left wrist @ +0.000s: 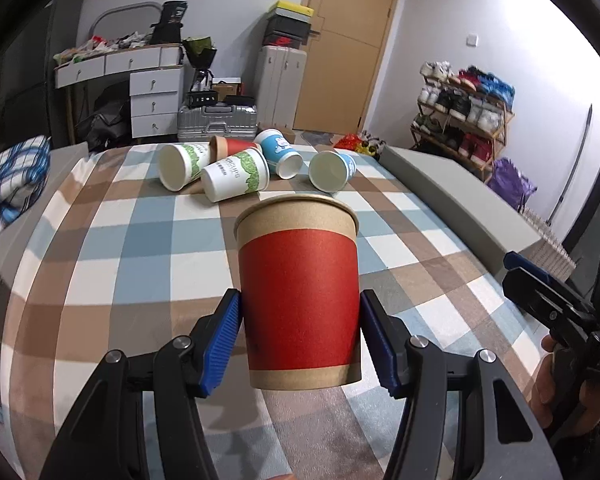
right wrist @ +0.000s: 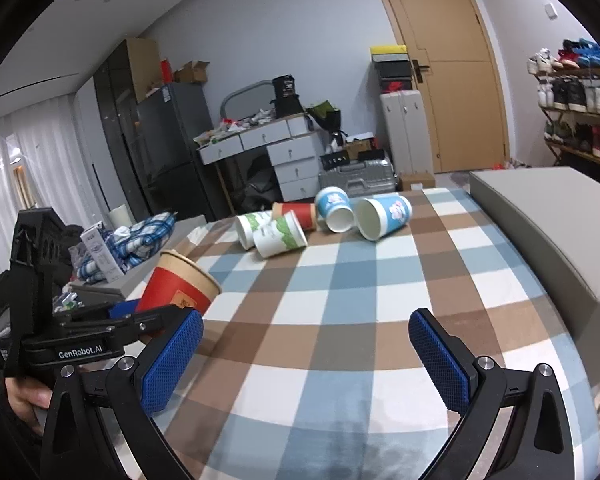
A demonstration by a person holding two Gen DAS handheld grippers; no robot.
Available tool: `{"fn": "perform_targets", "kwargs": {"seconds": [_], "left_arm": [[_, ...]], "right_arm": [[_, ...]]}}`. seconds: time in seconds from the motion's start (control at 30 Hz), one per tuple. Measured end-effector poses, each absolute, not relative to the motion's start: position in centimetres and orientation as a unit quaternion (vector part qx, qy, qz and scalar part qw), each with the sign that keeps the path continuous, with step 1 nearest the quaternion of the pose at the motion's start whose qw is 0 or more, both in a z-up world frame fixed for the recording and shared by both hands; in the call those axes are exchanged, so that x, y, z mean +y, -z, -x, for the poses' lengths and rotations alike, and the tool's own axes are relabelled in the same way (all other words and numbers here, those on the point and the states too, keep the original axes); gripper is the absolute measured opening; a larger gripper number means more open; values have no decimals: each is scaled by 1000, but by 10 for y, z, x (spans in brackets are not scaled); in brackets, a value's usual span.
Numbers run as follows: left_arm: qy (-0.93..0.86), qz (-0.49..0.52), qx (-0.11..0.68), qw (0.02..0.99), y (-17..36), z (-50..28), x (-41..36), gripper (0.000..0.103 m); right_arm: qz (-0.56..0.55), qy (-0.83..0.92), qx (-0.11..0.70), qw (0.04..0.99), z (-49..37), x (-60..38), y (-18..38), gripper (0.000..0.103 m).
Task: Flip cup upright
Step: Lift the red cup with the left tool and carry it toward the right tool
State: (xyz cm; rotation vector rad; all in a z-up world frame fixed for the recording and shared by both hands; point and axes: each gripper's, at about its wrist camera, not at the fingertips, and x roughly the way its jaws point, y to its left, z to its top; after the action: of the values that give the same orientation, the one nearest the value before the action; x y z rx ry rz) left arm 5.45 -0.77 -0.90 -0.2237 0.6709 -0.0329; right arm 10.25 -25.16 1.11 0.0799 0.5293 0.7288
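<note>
My left gripper (left wrist: pixel 300 340) is shut on a red and brown paper cup (left wrist: pixel 298 292), held rim up just above the checked tablecloth (left wrist: pixel 140 240). In the right wrist view the same cup (right wrist: pixel 180 284) leans a little in the left gripper (right wrist: pixel 156 312) at the left. My right gripper (right wrist: pixel 306 364) is open and empty over the cloth near the front edge. Several cups lie on their sides at the far end: two green-print ones (left wrist: pixel 236 174), a red one (left wrist: pixel 236 146) and two blue ones (left wrist: pixel 332 168).
A grey padded ledge (left wrist: pixel 460 184) runs along the table's right side. Folded plaid cloth (left wrist: pixel 12 176) and a small carton (right wrist: pixel 100 252) lie at the left. Drawers, suitcases, a door and a shoe rack stand behind.
</note>
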Motion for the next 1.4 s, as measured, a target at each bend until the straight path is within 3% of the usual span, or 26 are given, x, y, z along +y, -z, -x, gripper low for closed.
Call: {"fn": "perform_targets", "kwargs": {"seconds": [0.4,1.4], "left_arm": [[14,130,319,939,11,-39,-10,54],[41,124,364,922,50,-30,-64,54]], "right_arm": [[-14,-388,236,891,-79,-233,-26,103],[33,-381,283,880,-85,-236,-13,103]]}}
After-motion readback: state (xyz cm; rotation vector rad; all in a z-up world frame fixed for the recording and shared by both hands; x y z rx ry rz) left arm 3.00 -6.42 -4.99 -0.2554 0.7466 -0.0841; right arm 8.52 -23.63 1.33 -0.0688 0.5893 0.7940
